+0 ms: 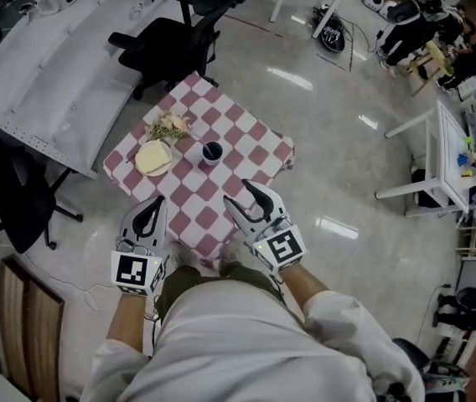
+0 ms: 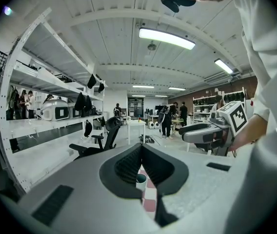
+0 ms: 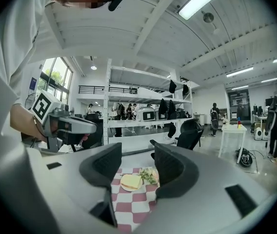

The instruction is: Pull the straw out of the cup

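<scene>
**Q:** Where is the cup?

**A:** The cup (image 1: 212, 152) stands on the checkered table (image 1: 246, 145), just right of the plate (image 1: 143, 170) carrying a yellow slice (image 1: 154, 156). The sprig of flowers (image 1: 169, 126) lies behind that plate. A straw is too small for me to make out.

**Q:** And your 2 claws?

**A:** I hold both at the table's near edge, well apart from the cup. My left gripper (image 1: 159, 203) has its jaws together at the tips, with nothing in them. My right gripper (image 1: 236, 193) has its jaws wide apart and empty. Through the gap I see the plate and the sprig.
</scene>
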A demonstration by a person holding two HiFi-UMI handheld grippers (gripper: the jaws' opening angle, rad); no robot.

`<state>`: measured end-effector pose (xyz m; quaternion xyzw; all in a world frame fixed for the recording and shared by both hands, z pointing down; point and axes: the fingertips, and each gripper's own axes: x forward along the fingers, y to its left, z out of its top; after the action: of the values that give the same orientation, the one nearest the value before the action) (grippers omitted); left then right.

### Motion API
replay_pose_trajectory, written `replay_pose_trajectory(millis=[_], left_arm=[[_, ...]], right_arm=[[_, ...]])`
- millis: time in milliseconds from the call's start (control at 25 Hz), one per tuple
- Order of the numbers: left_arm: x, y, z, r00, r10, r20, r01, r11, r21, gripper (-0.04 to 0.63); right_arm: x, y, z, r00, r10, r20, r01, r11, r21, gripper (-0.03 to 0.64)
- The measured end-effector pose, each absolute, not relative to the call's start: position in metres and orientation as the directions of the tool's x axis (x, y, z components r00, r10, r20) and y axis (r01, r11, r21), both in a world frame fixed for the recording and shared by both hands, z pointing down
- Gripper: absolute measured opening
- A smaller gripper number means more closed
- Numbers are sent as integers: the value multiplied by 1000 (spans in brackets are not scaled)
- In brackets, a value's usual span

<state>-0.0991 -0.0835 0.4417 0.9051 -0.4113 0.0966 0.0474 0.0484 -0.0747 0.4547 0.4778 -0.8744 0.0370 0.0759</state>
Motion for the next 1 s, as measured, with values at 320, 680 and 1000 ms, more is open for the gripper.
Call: replay_pose_trajectory(millis=[320, 680, 1000], left_arm=[[-97, -85, 439, 645, -733, 215, -750, -661, -2, 3], [-103, -85, 444, 625, -746, 231, -766, -643, -3, 3], [-106, -87, 449, 608, -755, 244, -778, -628, -3, 3]], right_arm=[[54, -78, 456, -532, -829, 173, -840, 543, 14, 227], [52, -101, 487, -540, -813, 216, -828, 560, 37, 221], [52, -133, 515, -543, -798, 261, -815, 576, 64, 212]])
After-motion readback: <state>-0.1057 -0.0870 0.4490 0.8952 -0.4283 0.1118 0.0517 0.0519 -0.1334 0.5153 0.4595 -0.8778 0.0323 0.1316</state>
